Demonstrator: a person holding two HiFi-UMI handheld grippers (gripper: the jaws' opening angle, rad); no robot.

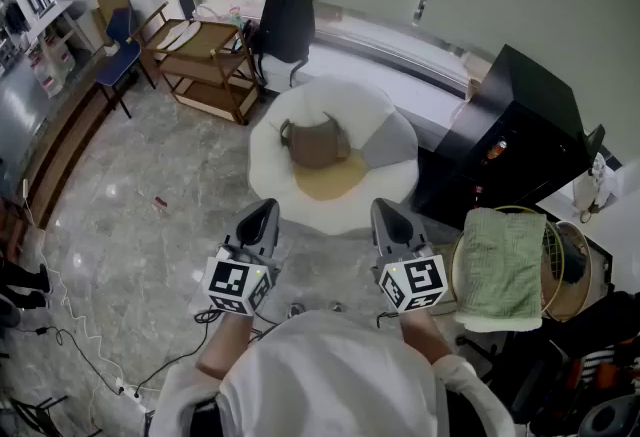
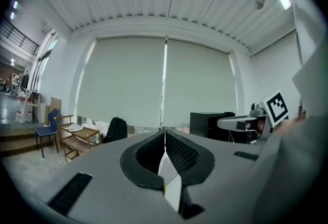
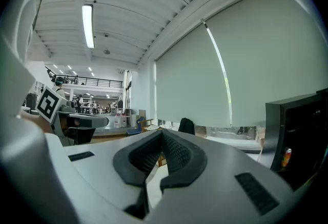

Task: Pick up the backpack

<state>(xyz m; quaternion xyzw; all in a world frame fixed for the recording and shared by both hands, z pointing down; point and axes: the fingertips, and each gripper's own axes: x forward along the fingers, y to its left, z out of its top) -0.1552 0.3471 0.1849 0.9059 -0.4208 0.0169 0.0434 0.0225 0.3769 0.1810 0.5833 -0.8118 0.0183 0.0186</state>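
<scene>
A brown backpack point(image 1: 318, 143) lies on a white round armchair point(image 1: 270, 160), partly over a yellow cushion point(image 1: 332, 181). A second, black backpack point(image 1: 285, 20) leans at the window ledge behind; it also shows as the black backpack point(image 2: 115, 129) in the left gripper view and the black backpack point(image 3: 186, 126) in the right gripper view. My left gripper point(image 1: 262, 213) and right gripper point(image 1: 388, 213) hover side by side, level, just short of the armchair's near edge. Both are shut and hold nothing: the left gripper point(image 2: 165, 131) and right gripper point(image 3: 162, 132) show their pads pressed together.
A wooden cart point(image 1: 205, 55) and a blue chair point(image 1: 120, 50) stand at the back left. A black cabinet point(image 1: 510, 140) sits right of the armchair. A green towel point(image 1: 503, 265) drapes over a round rack at the right. Cables point(image 1: 60, 325) trail across the marble floor at the left.
</scene>
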